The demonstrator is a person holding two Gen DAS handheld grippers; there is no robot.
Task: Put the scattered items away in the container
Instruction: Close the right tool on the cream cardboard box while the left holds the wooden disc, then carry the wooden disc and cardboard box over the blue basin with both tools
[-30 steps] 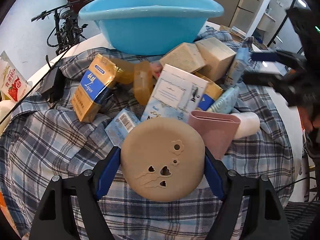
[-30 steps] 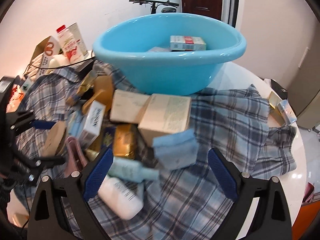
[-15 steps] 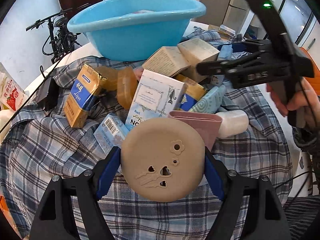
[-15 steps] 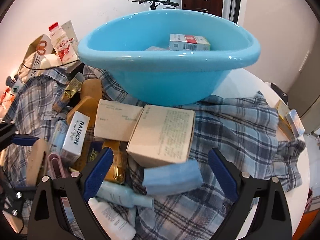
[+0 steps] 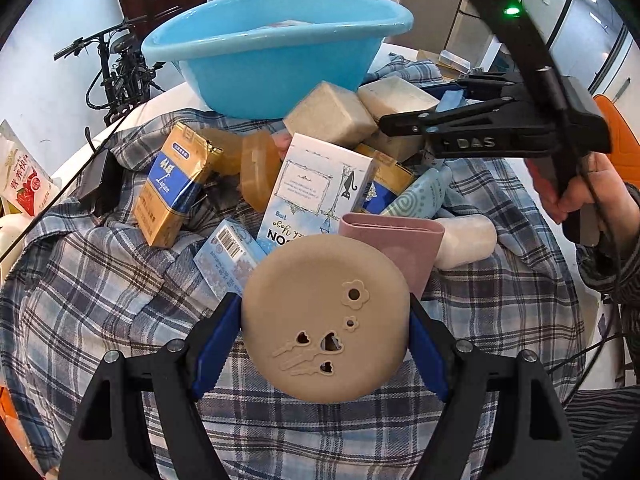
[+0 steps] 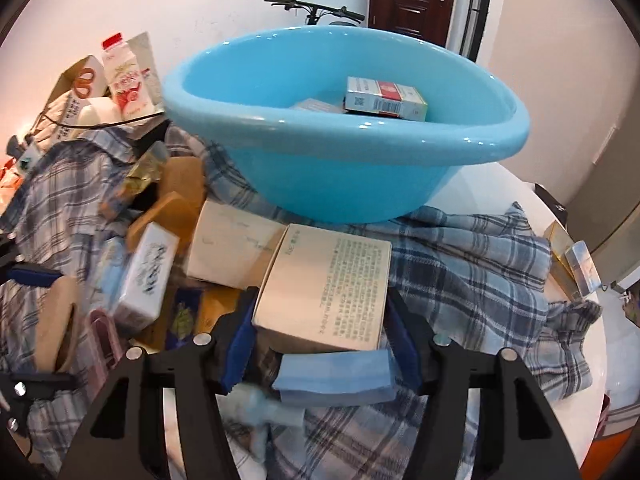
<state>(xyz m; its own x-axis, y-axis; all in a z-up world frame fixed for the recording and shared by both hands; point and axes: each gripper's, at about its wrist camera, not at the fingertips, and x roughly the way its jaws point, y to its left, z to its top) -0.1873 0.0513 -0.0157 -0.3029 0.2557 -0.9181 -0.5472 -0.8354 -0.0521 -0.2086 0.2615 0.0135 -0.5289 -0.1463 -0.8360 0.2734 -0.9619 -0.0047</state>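
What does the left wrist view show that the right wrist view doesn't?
Left only: the round tan lid clamped in the left tongs, and the hand holding the right tool. Right only: the cigarette pack inside the basin, and the right tongs closing on the beige box. Both: blue basin, plaid cloth.

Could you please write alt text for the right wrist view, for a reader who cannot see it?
The right tool is closing on a beige printed box lying on a plaid cloth. Behind it stands a blue basin holding a small red-and-white carton, with more boxes piled to the left.
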